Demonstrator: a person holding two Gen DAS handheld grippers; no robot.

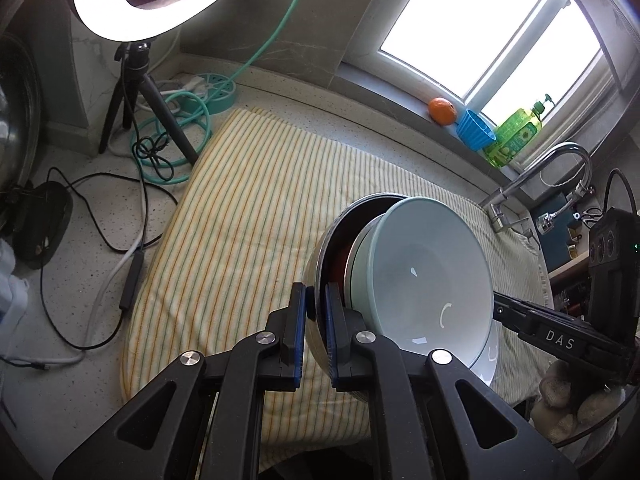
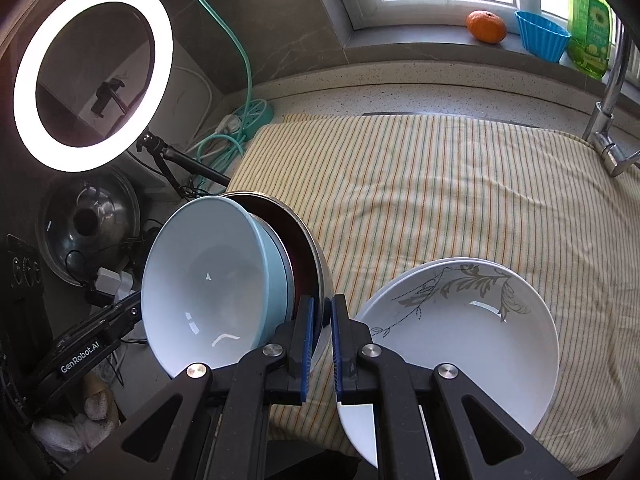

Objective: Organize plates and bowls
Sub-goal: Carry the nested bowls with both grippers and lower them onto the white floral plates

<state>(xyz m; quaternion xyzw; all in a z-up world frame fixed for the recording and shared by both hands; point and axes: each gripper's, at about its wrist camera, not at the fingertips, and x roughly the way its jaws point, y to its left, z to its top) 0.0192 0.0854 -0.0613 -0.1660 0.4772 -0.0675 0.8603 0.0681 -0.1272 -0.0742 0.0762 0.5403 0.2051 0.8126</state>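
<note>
A nested stack of bowls is held tilted above the striped towel (image 1: 256, 216): a steel bowl (image 1: 320, 312) outermost, a dark red one inside it, and a pale blue bowl (image 1: 432, 280) innermost. My left gripper (image 1: 318, 304) is shut on the steel bowl's rim. My right gripper (image 2: 322, 316) is shut on the opposite rim of the steel bowl (image 2: 316, 256), with the pale blue bowl (image 2: 208, 280) to its left. White plates with a grey floral pattern (image 2: 472, 328) are stacked on the towel (image 2: 440, 184) to the right.
A ring light (image 2: 92, 76) on a tripod (image 1: 140, 92), a green hose (image 1: 180, 136) and cables (image 1: 100, 208) lie at the left. A faucet (image 2: 612, 92) stands at the right. An orange (image 2: 486, 26), a blue cup (image 2: 542, 38) and a green bottle (image 2: 590, 24) sit on the sill.
</note>
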